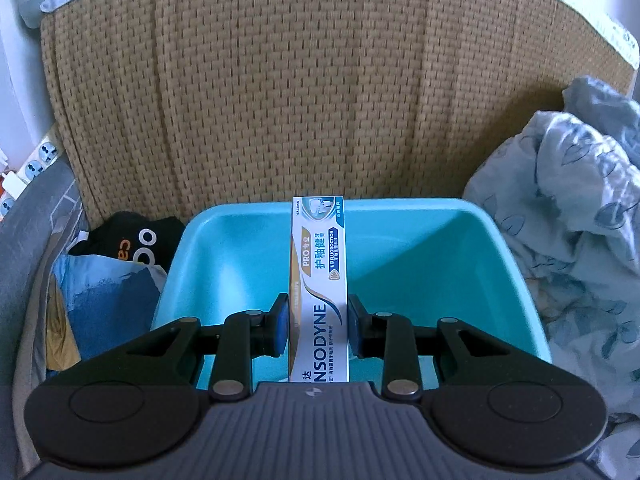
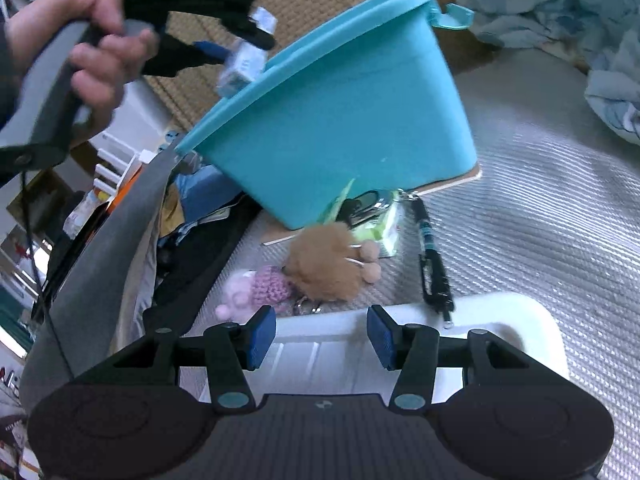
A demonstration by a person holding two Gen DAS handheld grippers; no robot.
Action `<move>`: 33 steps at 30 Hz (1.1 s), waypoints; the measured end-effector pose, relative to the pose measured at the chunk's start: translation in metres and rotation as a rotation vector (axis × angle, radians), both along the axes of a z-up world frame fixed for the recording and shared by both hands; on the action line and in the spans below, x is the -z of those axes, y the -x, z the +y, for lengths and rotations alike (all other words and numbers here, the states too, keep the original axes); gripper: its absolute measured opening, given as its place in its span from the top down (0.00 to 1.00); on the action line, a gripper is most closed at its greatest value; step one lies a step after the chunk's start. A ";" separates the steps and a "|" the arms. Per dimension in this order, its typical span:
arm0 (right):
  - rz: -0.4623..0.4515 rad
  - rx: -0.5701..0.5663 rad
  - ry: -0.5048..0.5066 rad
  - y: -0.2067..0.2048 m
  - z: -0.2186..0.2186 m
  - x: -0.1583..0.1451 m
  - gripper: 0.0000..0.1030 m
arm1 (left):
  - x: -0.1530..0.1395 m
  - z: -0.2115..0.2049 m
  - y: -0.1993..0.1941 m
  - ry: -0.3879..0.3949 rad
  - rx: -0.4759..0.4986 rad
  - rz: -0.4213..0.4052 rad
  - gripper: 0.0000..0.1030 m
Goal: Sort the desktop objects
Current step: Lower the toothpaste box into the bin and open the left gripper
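Observation:
My left gripper (image 1: 318, 322) is shut on a white Sensodyne toothpaste box (image 1: 320, 280) and holds it above the inside of a turquoise plastic tub (image 1: 240, 252). In the right wrist view the tub (image 2: 340, 120) stands on a thin board, and the left gripper with the box (image 2: 244, 60) hovers over its far rim. My right gripper (image 2: 322, 336) is open and empty above a white tray (image 2: 520, 320). In front of it lie a brown plush keychain (image 2: 332, 268), a pink knitted toy (image 2: 268, 286), a black pen (image 2: 432, 264) and a green packet (image 2: 380, 228).
A woven tan mat (image 1: 300, 80) lies behind the tub. A crumpled blue floral blanket (image 1: 568, 208) is at the right. Dark clothes and bags (image 1: 120, 248) sit left of the tub. The surface is a grey ribbed mat (image 2: 540, 200).

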State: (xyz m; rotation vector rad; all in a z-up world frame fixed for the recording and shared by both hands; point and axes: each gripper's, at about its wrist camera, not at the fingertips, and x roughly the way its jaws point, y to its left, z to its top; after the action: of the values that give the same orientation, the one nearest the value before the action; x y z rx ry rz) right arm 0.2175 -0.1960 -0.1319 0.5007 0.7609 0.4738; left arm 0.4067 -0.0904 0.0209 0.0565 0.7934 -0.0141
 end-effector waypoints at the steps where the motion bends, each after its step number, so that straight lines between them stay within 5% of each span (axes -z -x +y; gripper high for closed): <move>1: -0.006 -0.001 -0.004 0.000 0.001 0.001 0.47 | 0.003 0.000 -0.003 -0.002 0.001 0.005 0.68; 14: -0.074 0.002 -0.006 0.000 0.011 0.007 0.46 | 0.040 -0.003 -0.019 -0.021 0.000 0.090 0.68; 33: -0.130 -0.018 0.060 0.005 0.020 0.008 0.46 | 0.049 0.000 -0.017 -0.042 -0.011 0.143 0.69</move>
State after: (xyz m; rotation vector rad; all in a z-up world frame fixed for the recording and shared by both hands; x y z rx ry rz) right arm 0.2121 -0.1757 -0.1397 0.4029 0.6537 0.4940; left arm 0.4239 -0.0905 -0.0278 0.0918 0.9368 0.0087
